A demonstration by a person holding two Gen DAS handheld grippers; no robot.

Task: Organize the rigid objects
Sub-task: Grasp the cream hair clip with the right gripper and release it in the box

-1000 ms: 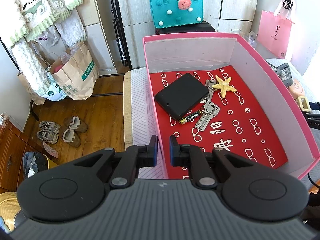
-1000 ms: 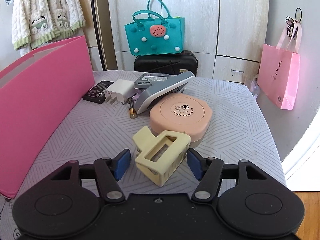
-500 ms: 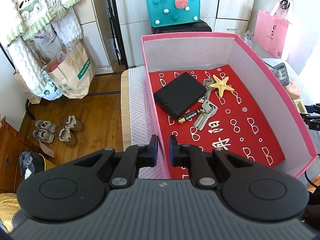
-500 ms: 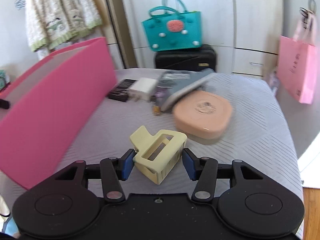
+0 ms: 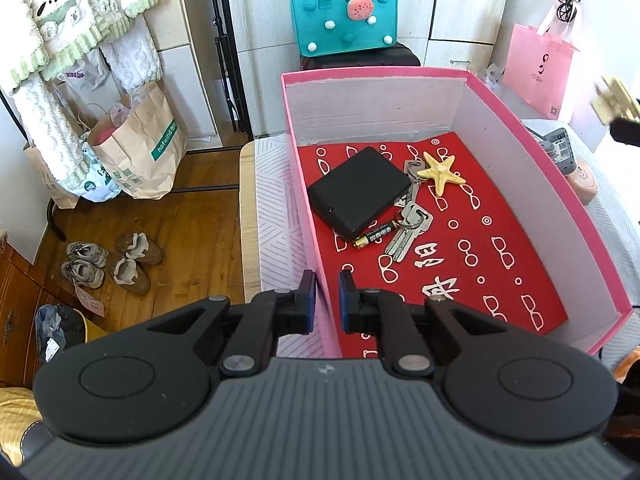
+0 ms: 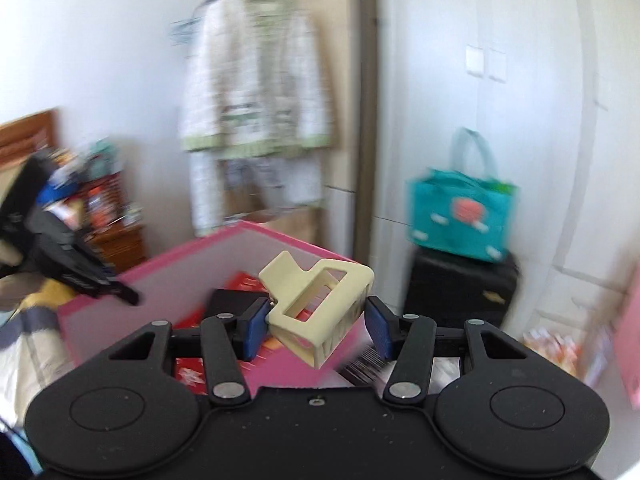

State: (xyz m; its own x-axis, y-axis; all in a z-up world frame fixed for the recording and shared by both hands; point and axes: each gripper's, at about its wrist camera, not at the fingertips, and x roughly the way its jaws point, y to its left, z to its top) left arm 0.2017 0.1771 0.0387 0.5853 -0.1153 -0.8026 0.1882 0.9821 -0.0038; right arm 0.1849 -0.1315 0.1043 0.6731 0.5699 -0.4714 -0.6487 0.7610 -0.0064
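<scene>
In the left wrist view, my left tongs (image 5: pixel 323 294) sit low in the centre of the frame, fingers drawn close together with the near left wall of the pink box (image 5: pixel 316 240) running into the narrow gap between them; I judge they are pinching that wall to steady the box. The box fills the middle and right of the frame. On its red patterned floor lie a black wallet-like case (image 5: pixel 358 192), a bunch of keys (image 5: pixel 408 226) touching its lower right edge, an AA battery (image 5: pixel 374 236) just beside the keys, and a yellow starfish (image 5: pixel 440 172) resting over the upper keys. At the upper right edge of the frame a blurred cream shape, the hair claw clip (image 5: pixel 614 100), hangs above the box's right rim.

In the right wrist view, which is motion-blurred, my right tongs (image 6: pixel 318 326) pinch the cream hair claw clip (image 6: pixel 320 304) between the blue pads (image 6: pixel 256 330), held in the air at centre frame. Behind and below it, left of centre, the pink box (image 6: pixel 168 276) shows part of its red floor.

I judge this to be the carrying step: clip lifted, not yet placed. The next move calls for bringing it over a bare patch of the red floor, lowering it, then spreading the right tongs.
</scene>
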